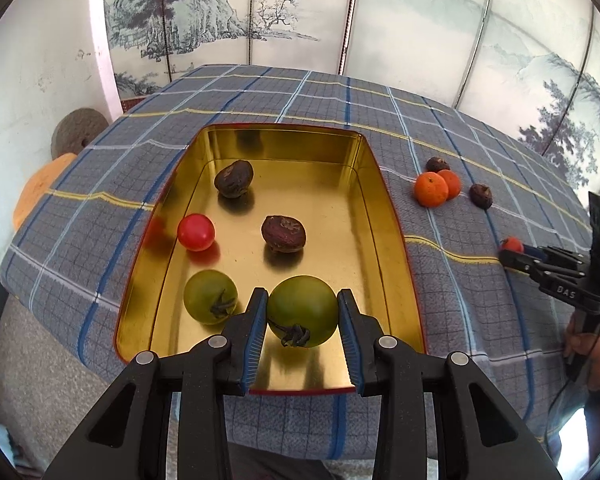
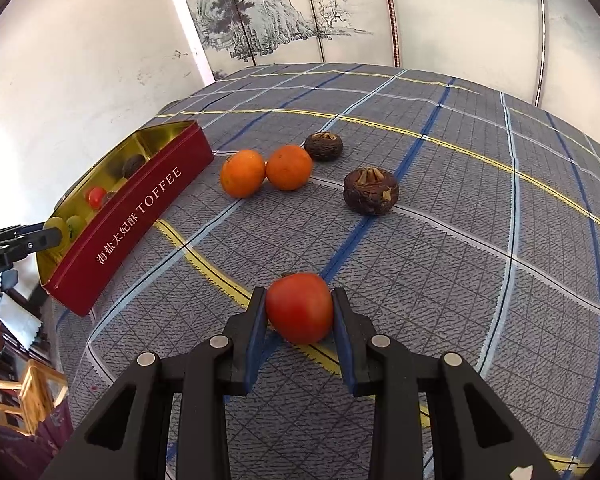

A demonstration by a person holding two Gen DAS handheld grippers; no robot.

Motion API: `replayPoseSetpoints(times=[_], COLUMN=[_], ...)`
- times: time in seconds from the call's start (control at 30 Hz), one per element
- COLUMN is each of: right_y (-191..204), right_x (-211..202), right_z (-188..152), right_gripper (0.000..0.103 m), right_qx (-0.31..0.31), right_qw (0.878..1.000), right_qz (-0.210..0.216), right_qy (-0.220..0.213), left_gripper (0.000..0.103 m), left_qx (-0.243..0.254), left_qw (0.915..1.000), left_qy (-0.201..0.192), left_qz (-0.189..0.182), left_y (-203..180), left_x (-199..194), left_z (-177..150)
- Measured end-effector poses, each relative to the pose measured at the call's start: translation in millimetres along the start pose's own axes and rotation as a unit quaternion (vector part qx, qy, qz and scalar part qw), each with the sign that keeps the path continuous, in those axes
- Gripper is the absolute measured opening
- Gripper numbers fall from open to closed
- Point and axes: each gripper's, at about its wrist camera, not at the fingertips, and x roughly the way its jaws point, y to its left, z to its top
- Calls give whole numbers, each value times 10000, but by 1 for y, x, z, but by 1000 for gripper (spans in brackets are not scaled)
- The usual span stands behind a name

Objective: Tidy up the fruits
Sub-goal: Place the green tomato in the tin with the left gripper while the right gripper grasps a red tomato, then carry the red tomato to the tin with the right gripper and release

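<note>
Red tomato (image 2: 299, 307) between right fingers (image 2: 256, 320)

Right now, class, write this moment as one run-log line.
left gripper: shut on green tomato over tin | right gripper: shut on red tomato | oranges: on cloth

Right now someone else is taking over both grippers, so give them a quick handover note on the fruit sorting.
Left gripper: shut on a green tomato over the tin.
Right gripper: shut on a red tomato, low over the tablecloth.
Done: another green tomato, a small red tomato and two brown fruits lie in the tin.
Left: two oranges and two brown fruits on the cloth.
</note>
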Motion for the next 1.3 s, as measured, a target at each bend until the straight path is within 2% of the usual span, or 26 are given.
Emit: replayPoseSetpoints(times=[0.3, 0.6, 0.9, 1.17, 1.3], right_y=[-1, -2, -2, -2, -2], right_x=[0, 0, 0, 0, 0], right_z=[0, 0, 0, 0, 0], right_gripper=[30, 30, 30, 30, 30], right_qx=[8, 10, 11, 8, 11], right_qw=[10000, 10000, 10000, 10000, 10000], right_qz=[6, 16, 18, 19, 24], right_qy=[3, 4, 6, 9, 9], left_gripper=[36, 37, 39, 59, 63], left_qx=[75, 337, 391, 545, 593], left_qw=[9999, 9988, 9976, 9947, 9934], left_qy=[30, -66, -53, -369, -444], left_qz=[83, 356, 561, 787, 871], left_y=[-4, -13, -13, -18, -20], left_x=[15, 19, 20, 3, -3], left_z=[5, 6, 6, 7, 6])
